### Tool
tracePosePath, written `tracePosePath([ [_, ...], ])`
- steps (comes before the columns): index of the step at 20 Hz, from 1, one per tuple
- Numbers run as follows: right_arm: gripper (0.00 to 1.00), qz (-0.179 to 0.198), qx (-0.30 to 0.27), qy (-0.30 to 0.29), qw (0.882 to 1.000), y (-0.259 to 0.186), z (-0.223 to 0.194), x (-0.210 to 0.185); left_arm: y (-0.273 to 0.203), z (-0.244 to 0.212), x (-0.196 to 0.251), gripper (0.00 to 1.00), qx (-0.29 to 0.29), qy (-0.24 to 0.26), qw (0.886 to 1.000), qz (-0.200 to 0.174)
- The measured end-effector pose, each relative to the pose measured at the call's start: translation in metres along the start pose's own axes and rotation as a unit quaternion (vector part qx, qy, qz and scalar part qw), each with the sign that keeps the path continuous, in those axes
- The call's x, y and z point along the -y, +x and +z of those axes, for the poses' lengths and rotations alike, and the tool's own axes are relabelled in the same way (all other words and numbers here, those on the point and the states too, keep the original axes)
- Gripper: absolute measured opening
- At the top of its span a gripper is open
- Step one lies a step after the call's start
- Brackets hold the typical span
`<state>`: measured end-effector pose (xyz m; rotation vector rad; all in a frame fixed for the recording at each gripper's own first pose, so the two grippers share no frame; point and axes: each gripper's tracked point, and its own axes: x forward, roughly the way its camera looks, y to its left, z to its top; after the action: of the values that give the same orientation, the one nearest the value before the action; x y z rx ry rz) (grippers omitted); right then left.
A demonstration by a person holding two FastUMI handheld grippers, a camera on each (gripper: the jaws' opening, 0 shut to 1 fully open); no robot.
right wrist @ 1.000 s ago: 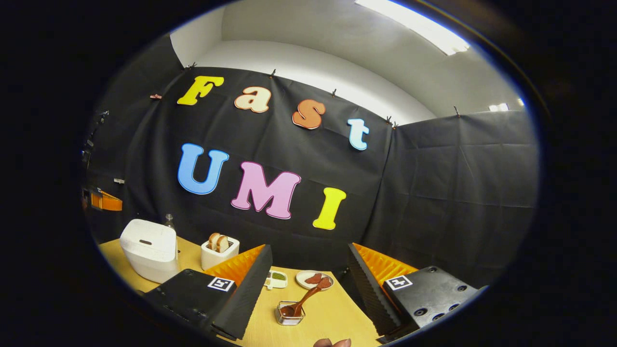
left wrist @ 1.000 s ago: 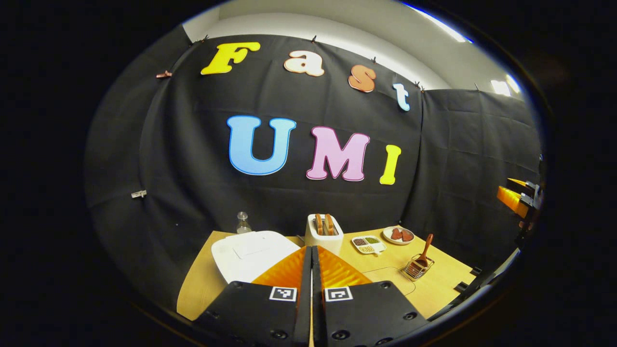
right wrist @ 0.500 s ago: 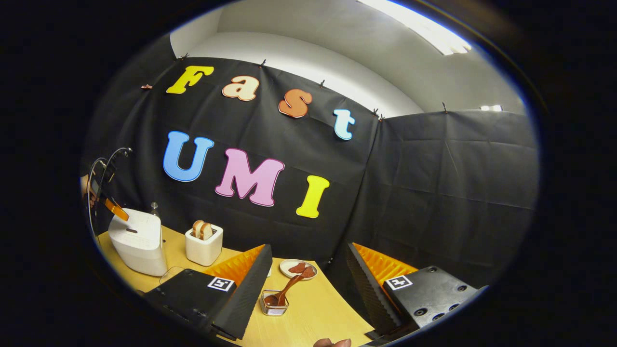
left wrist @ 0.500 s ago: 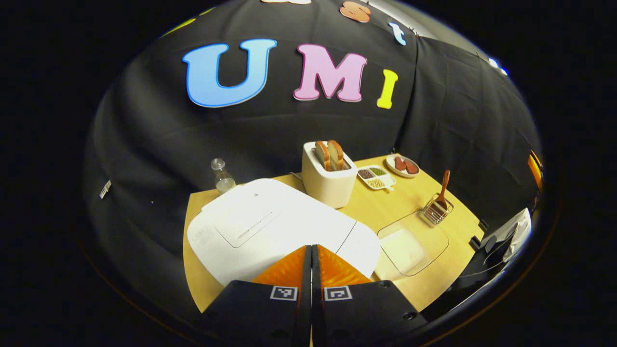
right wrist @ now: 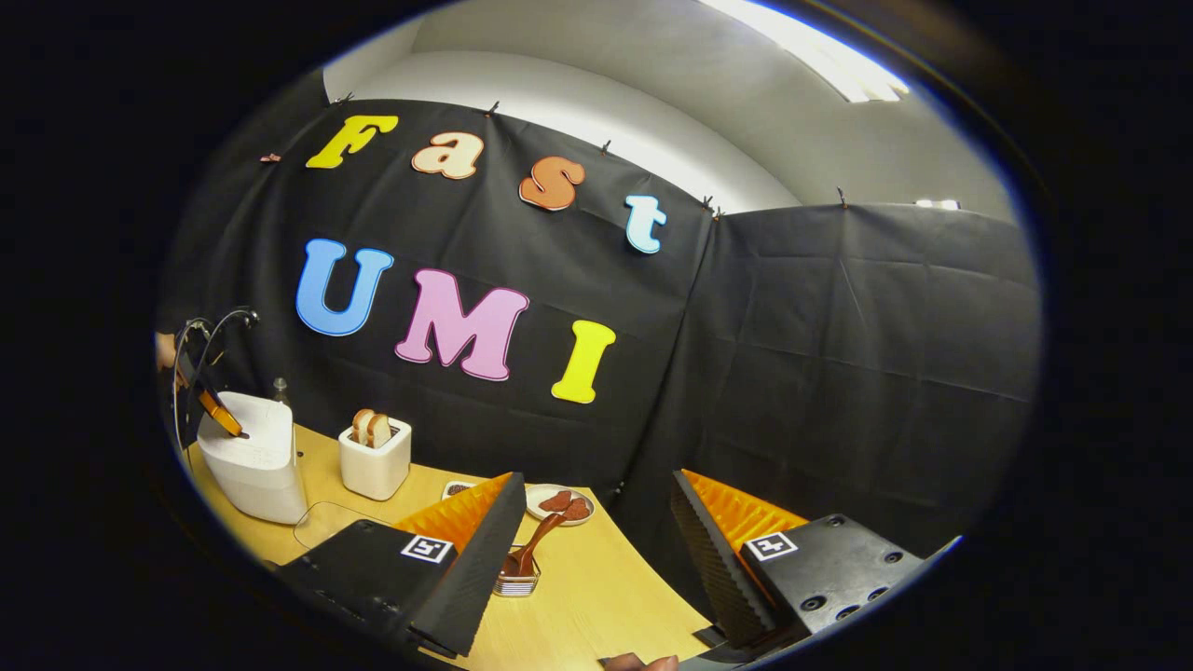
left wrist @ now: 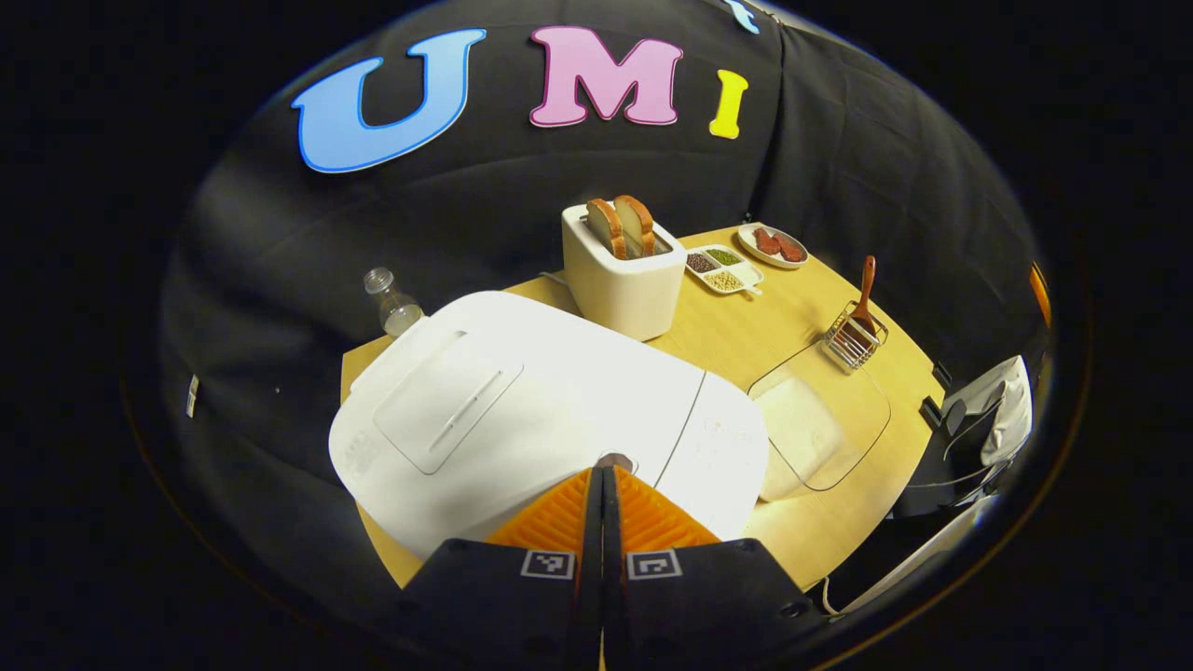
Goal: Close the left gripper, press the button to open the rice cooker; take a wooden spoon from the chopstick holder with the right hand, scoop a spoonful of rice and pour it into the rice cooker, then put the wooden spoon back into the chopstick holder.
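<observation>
Now left hand-held gripper [left wrist: 602, 473] lower, tips nearer rice cooker [left wrist: 522, 410] button [left wrist: 616, 460]

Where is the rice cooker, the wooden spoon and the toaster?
rice cooker [left wrist: 522, 410], left gripper view, middle of its white lid.
wooden spoon [left wrist: 868, 280], left gripper view, its handle.
toaster [left wrist: 620, 284], left gripper view, its front wall.

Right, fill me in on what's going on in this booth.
A person holds a gripper in each hand. The left gripper, jaws shut, has its tip at the small button on the white rice cooker, whose lid is down. The right gripper hovers with jaws open, above the table, the wooden spoon standing in the wire chopstick holder just ahead of it. The clear container of rice sits beside the cooker, untouched.
</observation>
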<state>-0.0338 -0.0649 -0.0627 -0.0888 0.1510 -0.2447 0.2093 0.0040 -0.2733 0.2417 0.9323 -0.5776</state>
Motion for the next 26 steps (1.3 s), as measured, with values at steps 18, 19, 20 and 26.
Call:
tracePosePath([
  [18,0.98,0.042,0.015,0.013,0.999,-0.004,0.001,-0.008,-0.216,0.121,-0.002,0.63,0.430,-0.034,0.879,0.203],
  [19,0.98,0.057,0.009,0.014,0.998,0.000,-0.006,-0.011,-0.226,0.114,0.008,0.66,0.438,-0.041,0.874,0.205],
  [20,0.98,0.069,0.000,0.021,0.997,0.005,-0.013,-0.011,-0.234,0.105,0.017,0.72,0.442,-0.043,0.871,0.211],
  [26,0.98,0.104,-0.039,0.042,0.993,0.059,-0.070,0.004,-0.293,0.079,0.108,0.98,0.476,-0.055,0.852,0.209],
])
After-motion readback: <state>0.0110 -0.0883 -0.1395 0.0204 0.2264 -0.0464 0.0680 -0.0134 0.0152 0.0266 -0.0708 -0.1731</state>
